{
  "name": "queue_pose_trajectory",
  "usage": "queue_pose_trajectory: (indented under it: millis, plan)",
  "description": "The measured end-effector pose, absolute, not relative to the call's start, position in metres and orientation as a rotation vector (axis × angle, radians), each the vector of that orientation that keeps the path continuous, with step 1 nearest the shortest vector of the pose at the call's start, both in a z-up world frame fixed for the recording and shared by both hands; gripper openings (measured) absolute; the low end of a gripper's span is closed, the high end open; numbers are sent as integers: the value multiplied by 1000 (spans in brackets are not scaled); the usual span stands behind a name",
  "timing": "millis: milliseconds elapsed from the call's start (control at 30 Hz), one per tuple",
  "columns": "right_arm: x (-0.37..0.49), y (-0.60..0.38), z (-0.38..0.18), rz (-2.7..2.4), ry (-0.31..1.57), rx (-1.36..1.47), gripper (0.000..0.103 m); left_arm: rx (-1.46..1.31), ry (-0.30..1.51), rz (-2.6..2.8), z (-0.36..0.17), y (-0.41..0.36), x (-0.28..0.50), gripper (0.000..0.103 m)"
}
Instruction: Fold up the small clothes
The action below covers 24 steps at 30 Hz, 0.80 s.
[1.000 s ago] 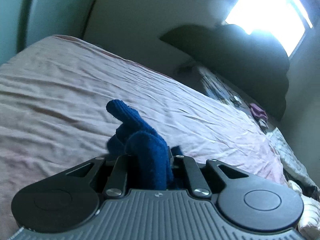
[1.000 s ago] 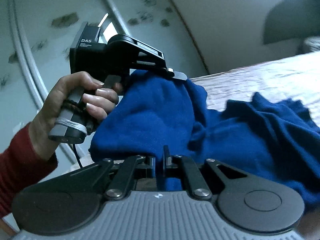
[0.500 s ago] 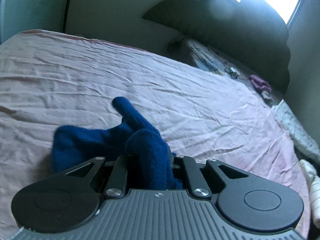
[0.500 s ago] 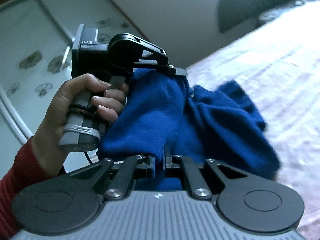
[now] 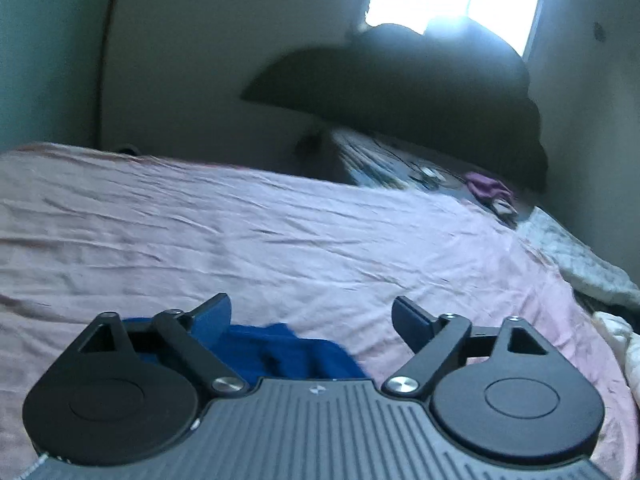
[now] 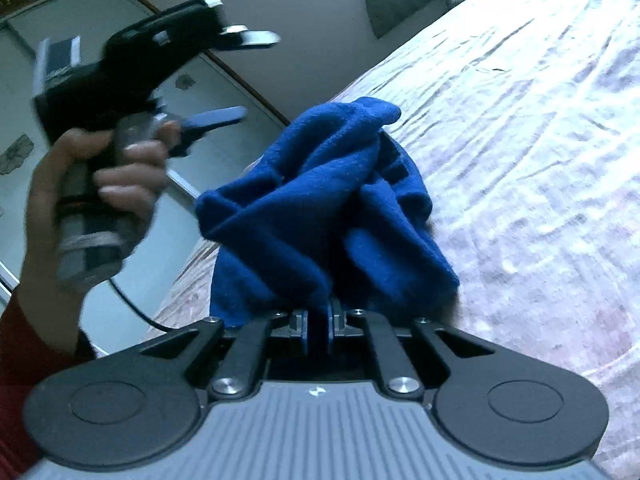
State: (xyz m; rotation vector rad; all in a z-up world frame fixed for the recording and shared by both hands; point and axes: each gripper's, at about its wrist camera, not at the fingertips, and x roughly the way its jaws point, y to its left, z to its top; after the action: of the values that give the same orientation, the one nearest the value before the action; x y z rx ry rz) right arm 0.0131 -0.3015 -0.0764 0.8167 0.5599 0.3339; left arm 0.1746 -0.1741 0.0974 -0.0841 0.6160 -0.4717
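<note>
A small blue knit garment [image 6: 320,208] hangs bunched from my right gripper [image 6: 318,328], which is shut on its edge just above the pink bedsheet [image 6: 520,140]. My left gripper [image 5: 312,316] is open and empty; a part of the blue garment [image 5: 288,352] shows just below it. In the right wrist view the left gripper [image 6: 248,76] is held up to the left of the garment, apart from it, with its jaws spread.
The wrinkled pink sheet [image 5: 280,232] covers the bed. A dark cushion or pile [image 5: 420,96] sits under the bright window at the far side. A purple cloth [image 5: 488,188] and a pale blanket [image 5: 580,260] lie at the right edge. A mirrored wardrobe door [image 6: 40,40] stands behind.
My left gripper has opened and let go of the garment, then lifted away from it. The garment has dropped into a bunch that hangs only from my right gripper.
</note>
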Motion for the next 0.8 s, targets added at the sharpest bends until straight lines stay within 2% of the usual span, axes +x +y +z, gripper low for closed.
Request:
queue_pose_trajectory:
  millis: [267, 333, 367, 400, 467, 500, 567, 600, 633, 667, 700, 767, 800]
  plan:
    - [11, -314, -84, 338, 590, 885, 10, -44, 684, -374, 55, -94, 118, 92]
    - [7, -312, -78, 332, 592, 847, 18, -33, 700, -374, 41, -81, 99, 92]
    - [5, -312, -75, 337, 589, 838, 33, -36, 707, -378, 36, -76, 92, 92]
    - [5, -310, -71, 352, 575, 831, 55, -45, 718, -386, 29, -72, 83, 92]
    - [8, -303, -60, 375, 531, 802, 83, -60, 740, -408, 19, -68, 72, 92]
    - [10, -299, -55, 352, 508, 770, 83, -68, 751, -421, 15, -67, 67, 92]
    - [17, -292, -46, 288, 491, 705, 83, -74, 768, -461, 8, -69, 62, 92]
    - [22, -292, -44, 272, 482, 695, 80, -68, 770, -474, 5, -72, 61, 92]
    - [26, -295, -45, 263, 476, 710, 73, -57, 768, -481, 1, -74, 59, 89]
    - [30, -298, -47, 249, 482, 734, 48, -40, 768, -491, -1, -76, 58, 82]
    - [31, -303, -51, 229, 490, 760, 27, -15, 774, -509, -3, -78, 57, 70]
    - [29, -315, -63, 187, 497, 822, 16, 5, 787, -529, -6, -80, 54, 61]
    - [26, -320, -68, 176, 500, 847, 14, 0, 784, -534, -7, -79, 52, 61]
